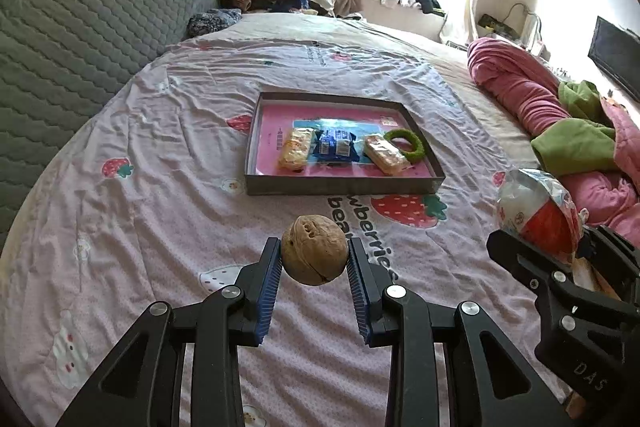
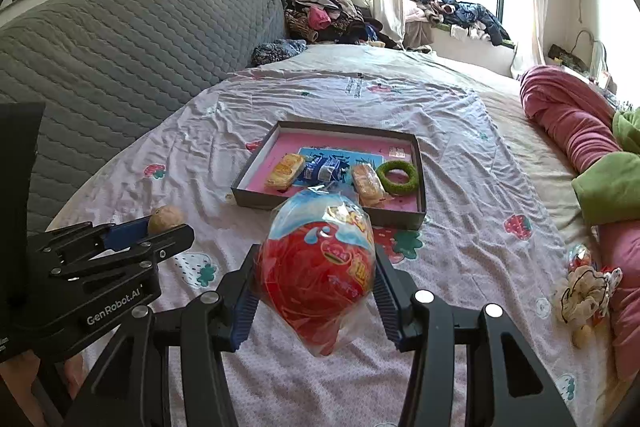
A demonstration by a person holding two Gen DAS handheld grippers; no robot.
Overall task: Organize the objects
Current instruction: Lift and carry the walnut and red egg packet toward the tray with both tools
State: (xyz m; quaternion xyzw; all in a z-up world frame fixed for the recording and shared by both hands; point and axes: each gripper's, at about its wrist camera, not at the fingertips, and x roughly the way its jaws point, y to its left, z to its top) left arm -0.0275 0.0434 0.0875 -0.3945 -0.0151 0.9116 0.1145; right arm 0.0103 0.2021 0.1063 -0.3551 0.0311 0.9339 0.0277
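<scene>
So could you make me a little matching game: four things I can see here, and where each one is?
Things:
1. walnut
2. red snack bag
3. green ring
4. pink blanket

Places:
A. lying in the tray
B. between the left gripper fingers
C. bunched up at the bed's right side
D. between the right gripper fingers

Pairs: 1-B, 2-D, 3-A, 4-C

Both tools are showing matte black frames with triangular cut-outs in their arms and round silver screw heads at the pivots. The left gripper (image 1: 314, 259) is wearing ribbed blue pads (image 1: 269, 291) on its inner faces — its side is carrying white "GenRobot.AI" lettering. The right gripper (image 2: 316, 275) is carrying matching ribbed pads, and its body is bearing pale "DAS" letters.
</scene>
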